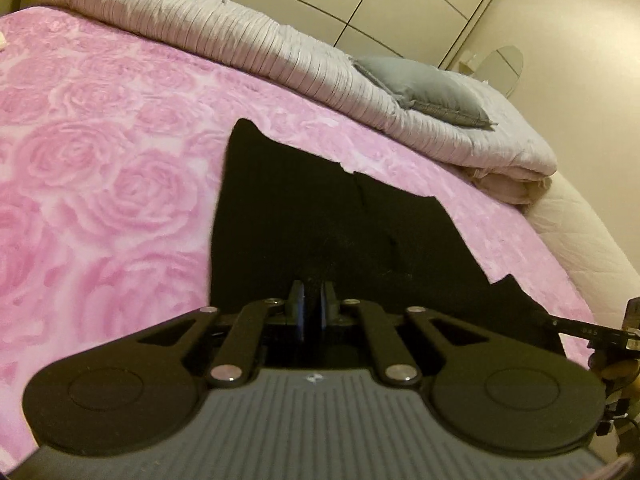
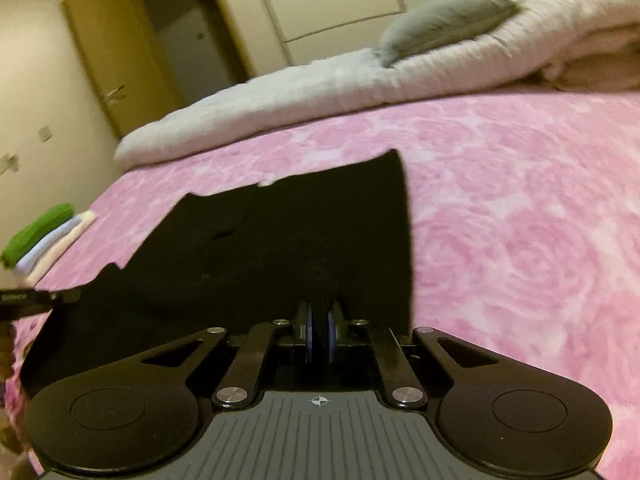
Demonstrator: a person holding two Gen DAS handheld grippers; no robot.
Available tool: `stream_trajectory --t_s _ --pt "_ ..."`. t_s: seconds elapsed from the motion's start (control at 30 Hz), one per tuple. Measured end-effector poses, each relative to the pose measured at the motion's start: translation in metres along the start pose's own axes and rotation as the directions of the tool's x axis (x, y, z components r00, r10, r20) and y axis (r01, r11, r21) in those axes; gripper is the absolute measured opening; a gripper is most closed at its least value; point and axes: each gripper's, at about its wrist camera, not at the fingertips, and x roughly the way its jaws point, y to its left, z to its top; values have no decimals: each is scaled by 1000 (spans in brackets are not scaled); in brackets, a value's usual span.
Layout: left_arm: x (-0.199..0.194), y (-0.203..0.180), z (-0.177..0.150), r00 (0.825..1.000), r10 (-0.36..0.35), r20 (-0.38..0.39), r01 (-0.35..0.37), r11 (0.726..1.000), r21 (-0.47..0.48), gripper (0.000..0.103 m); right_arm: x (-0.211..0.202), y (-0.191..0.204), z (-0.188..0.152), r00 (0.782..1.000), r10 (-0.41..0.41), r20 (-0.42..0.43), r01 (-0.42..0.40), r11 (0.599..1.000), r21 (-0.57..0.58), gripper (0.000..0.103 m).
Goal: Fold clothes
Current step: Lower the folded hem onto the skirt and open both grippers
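Bed (image 1: pixel 580 232) fills both views, covered by a pink rose-patterned blanket (image 1: pixel 100 168) that reaches to its near edge. Along the far edge lies a bunched pale quilted duvet (image 1: pixel 248 40), with a grey pillow (image 1: pixel 432 96) resting on top of it. Spread flat on the blanket, at the near edge of the bed, is a black garment (image 1: pixel 288 208); its far hem runs jagged across the pink, and its fabric is too dark to show what kind of clothing it is. At the left edge of the bed in the right wrist view sits a small stack of folded clothes (image 2: pixel 44 240), green on top of pale blue and cream, well apart from the black garment. The left hand-held gripper (image 1: pixel 312 300) has its jaws drawn together on the near edge of the black garment, with dark cloth pinched between the pads. The right hand-held gripper (image 2: pixel 319 316) is likewise clamped on the garment's near edge, close to its right-hand side, a fold of fabric caught between the pads.
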Motion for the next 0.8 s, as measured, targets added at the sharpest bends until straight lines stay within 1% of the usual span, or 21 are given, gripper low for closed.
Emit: stream_trajectory --t_s 0.13,0.23,0.3,0.33,0.37,0.4,0.43,0.47,0.53,0.57,0.63,0.67,0.7,0.73,0.8 --pt "20 7 -7 998 43 -47 -43 999 0 5 20 -9 -9 997 -58 -60 60 997 42 6" --pt "18 5 -11 996 79 -42 -78 997 21 6 30 -7 -11 991 -93 -100 98 994 40 7" --pt "8 1 -11 991 132 -19 -131 990 43 8 28 -4 -6 986 -117 -116 122 992 37 12" --pt "3 -1 -10 987 160 -7 -159 986 53 7 23 -2 -3 983 -146 -110 151 988 42 18" --pt "-5 -4 -11 980 200 15 -200 977 69 7 17 1 -1 979 -176 -101 182 982 46 26" --pt "-14 -7 -11 970 242 39 -244 966 85 7 9 7 -1 974 -213 -76 217 975 42 31" --pt "-25 -10 -13 965 258 57 -262 960 93 7 -2 16 -3 965 -258 -40 259 965 29 35" --pt "-36 -14 -18 968 244 61 -249 963 100 7 -13 26 -7 957 -290 -7 290 957 15 35" --pt "-56 -22 -29 977 203 63 -209 971 114 7 -33 48 -23 969 -247 23 248 968 -30 35" --pt "-66 -30 -38 984 171 58 -177 976 128 7 -43 60 -31 974 -222 34 224 973 -51 35" --pt "-76 -45 -59 994 105 27 -108 980 165 7 -50 82 -54 987 -162 14 162 983 -88 35" --pt "-76 -51 -69 996 89 8 -89 979 182 7 -52 91 -67 988 -153 0 152 981 -122 35" --pt "-74 -51 -77 994 108 0 -106 977 187 8 -53 100 -80 989 -148 -14 144 977 -158 35" --pt "-71 -50 -84 991 134 -6 -130 973 190 7 -50 104 -91 986 -164 -26 156 969 -191 35" --pt "-66 -47 -98 982 187 -17 -180 964 196 4 -45 93 -101 980 -197 -28 187 962 -197 35"
